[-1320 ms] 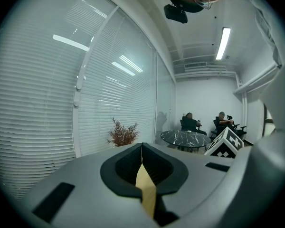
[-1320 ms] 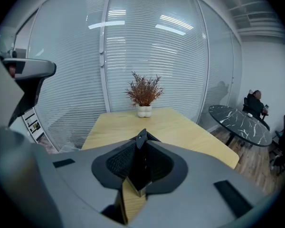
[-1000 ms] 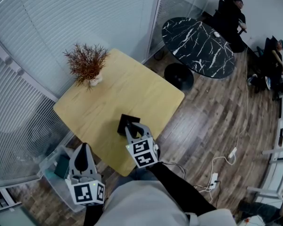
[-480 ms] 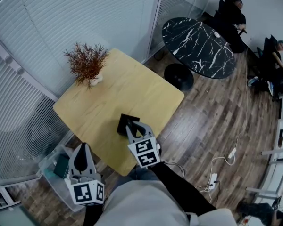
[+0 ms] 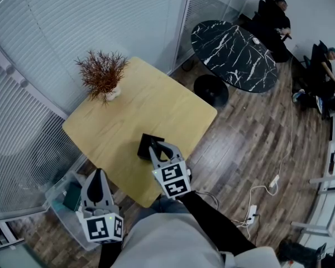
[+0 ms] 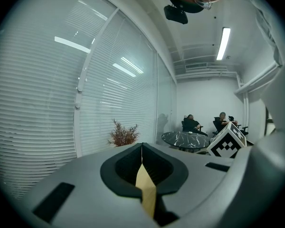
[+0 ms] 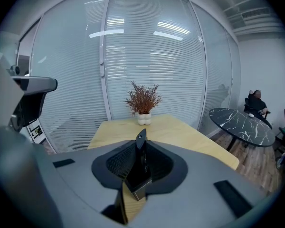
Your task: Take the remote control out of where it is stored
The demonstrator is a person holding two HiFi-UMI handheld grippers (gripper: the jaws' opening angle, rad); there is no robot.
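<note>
A slim black remote control point(image 7: 138, 175) stands on edge between the pads of my right gripper point(image 7: 141, 148), which is shut on it. In the head view that right gripper point(image 5: 161, 148) hovers over the near part of the yellow wooden table point(image 5: 145, 105), right beside a small black holder point(image 5: 147, 144) standing on the table. There the remote itself is hidden by the fingers. My left gripper point(image 5: 98, 177) hangs off the table's near-left corner, its jaws meeting in a closed line point(image 6: 142, 151) with nothing between them.
A dried plant in a white vase point(image 5: 103, 74) stands at the table's far corner. A clear plastic bin point(image 5: 64, 202) sits on the floor below the left gripper. A black marble round table point(image 5: 234, 54), seated people and a floor power strip point(image 5: 252, 212) lie to the right.
My right gripper has drifted slightly to the right, away from the black holder, with the remote still in its jaws. The left gripper has not moved.
</note>
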